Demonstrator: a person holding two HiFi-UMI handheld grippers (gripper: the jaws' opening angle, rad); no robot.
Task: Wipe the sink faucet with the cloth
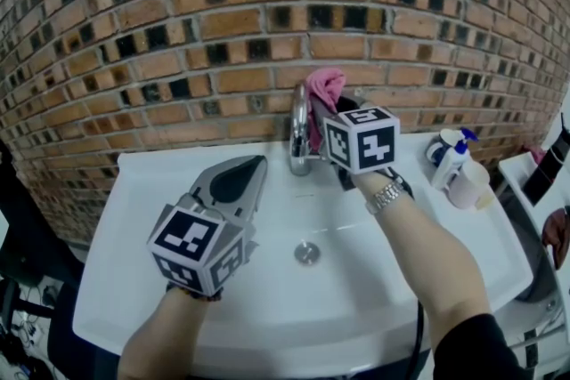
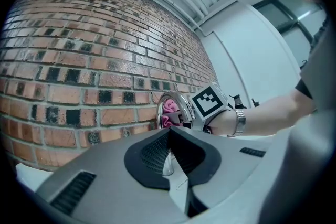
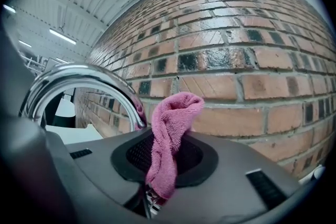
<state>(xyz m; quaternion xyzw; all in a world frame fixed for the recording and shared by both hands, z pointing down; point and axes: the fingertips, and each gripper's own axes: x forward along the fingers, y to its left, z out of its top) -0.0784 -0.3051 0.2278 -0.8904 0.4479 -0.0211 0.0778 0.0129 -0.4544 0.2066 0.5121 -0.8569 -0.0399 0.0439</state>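
Observation:
A chrome faucet [image 1: 300, 138] stands at the back of the white sink [image 1: 160, 298], against the brick wall. My right gripper [image 1: 328, 127] is level just right of the spout, shut on a pink cloth [image 1: 325, 92] that sticks up past its tips and touches the spout's right side. In the right gripper view the cloth [image 3: 168, 134] runs up out of the pinched jaws [image 3: 160, 178], beside the faucet's arch [image 3: 79, 78]. My left gripper [image 1: 252, 166] hovers over the basin's left half, shut and empty, pointing at the faucet [image 2: 177, 105]. Its tips [image 2: 169, 139] meet with nothing between them.
The drain [image 1: 307, 253] sits in the basin's middle. A white pump bottle with a blue head [image 1: 454, 157] and a pale cup [image 1: 469, 184] stand on the sink's right rear corner. A white shelf [image 1: 525, 178] lies further right. The brick wall [image 1: 178, 31] closes the back.

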